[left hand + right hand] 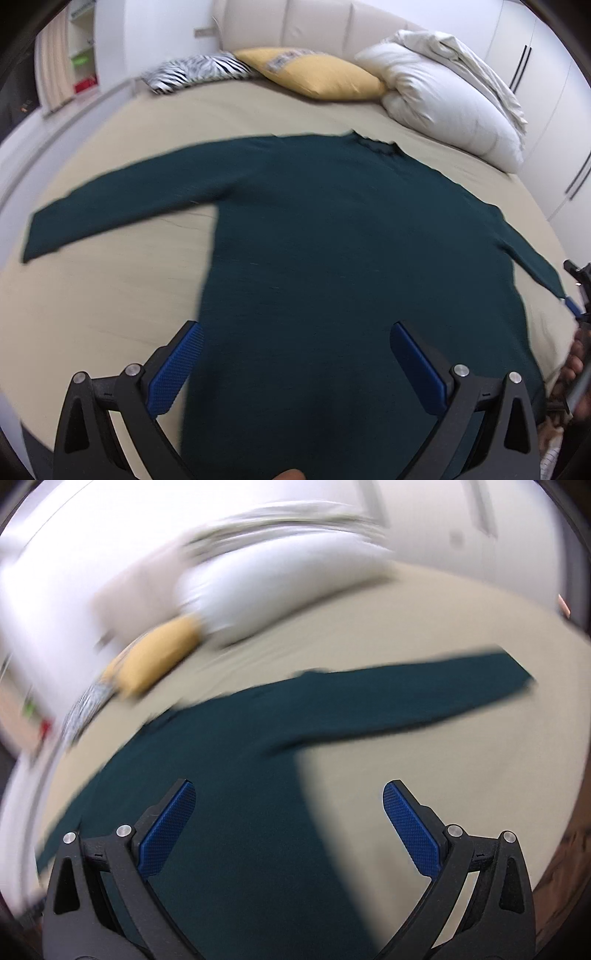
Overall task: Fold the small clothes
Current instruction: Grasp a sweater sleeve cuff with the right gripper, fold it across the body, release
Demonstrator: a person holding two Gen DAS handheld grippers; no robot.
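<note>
While the sweater lies flat on the bed with both sleeves spread, the left claw hovers over its hem, fingers apart and empty. Just as wide and empty, the right claw hangs above the sweater's right edge. Pillows sit beyond the collar.
</note>
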